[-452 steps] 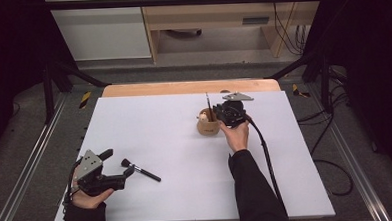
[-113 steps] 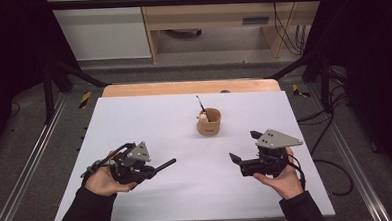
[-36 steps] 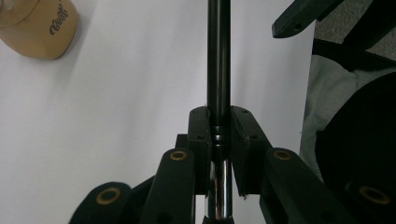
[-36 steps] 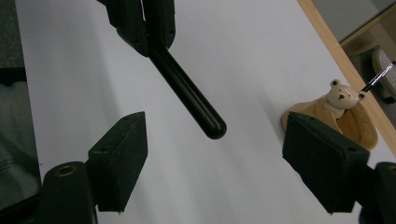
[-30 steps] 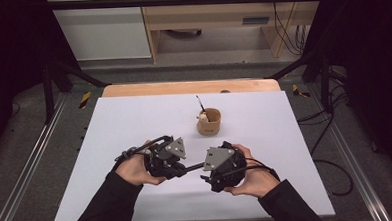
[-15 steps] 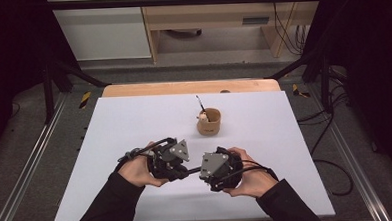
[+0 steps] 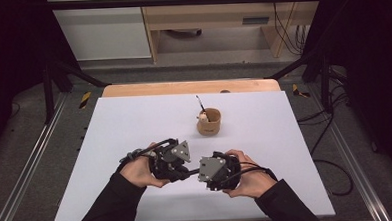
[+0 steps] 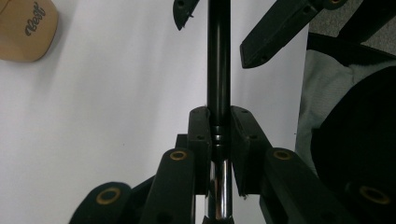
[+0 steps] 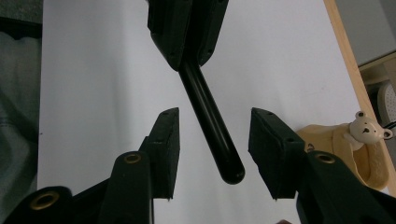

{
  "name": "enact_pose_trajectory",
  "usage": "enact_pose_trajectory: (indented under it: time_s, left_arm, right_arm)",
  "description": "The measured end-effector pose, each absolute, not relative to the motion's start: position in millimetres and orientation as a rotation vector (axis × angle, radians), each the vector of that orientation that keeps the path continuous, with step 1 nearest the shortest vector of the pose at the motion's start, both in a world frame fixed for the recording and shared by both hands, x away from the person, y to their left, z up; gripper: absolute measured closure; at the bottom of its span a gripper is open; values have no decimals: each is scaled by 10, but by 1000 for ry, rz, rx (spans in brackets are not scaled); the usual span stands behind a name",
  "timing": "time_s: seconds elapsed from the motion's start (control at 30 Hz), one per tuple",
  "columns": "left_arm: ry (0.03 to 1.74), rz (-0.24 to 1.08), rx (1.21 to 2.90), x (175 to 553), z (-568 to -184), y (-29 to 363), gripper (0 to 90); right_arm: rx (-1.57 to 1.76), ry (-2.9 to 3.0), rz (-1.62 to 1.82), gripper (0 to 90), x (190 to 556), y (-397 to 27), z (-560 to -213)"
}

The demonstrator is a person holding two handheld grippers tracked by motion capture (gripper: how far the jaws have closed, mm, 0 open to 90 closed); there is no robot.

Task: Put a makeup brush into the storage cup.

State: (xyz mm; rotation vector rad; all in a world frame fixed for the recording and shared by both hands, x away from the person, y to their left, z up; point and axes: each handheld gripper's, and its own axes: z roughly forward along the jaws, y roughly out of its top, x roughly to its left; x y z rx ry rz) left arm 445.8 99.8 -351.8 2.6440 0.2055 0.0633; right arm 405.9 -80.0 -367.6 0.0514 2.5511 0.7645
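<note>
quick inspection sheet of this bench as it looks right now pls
surface: white table top, wooden strip along its far edge.
job's things: black rod with a shiny metal section, clamped in the left claw; tan cup with a small bear figure on its rim and a thin black stick standing in it.
clutter: nothing seen on the table.
grippers: left claw shut on the rod; right claw has just been closing, its pads astride the rod's free end, not pressing.
cables: one trails from each claw; more on the floor at right.
surroundings: black frame rails, wooden furniture behind.
</note>
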Motion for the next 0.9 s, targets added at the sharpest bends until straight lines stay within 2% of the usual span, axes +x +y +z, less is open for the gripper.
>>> enact_pose_trajectory:
  time_s: [0.9]
  left_arm:
    - [205,38,2620,4402,-3543,922,787]
  right_arm:
    - [-104,2547,708,717,4045,-733,-3745]
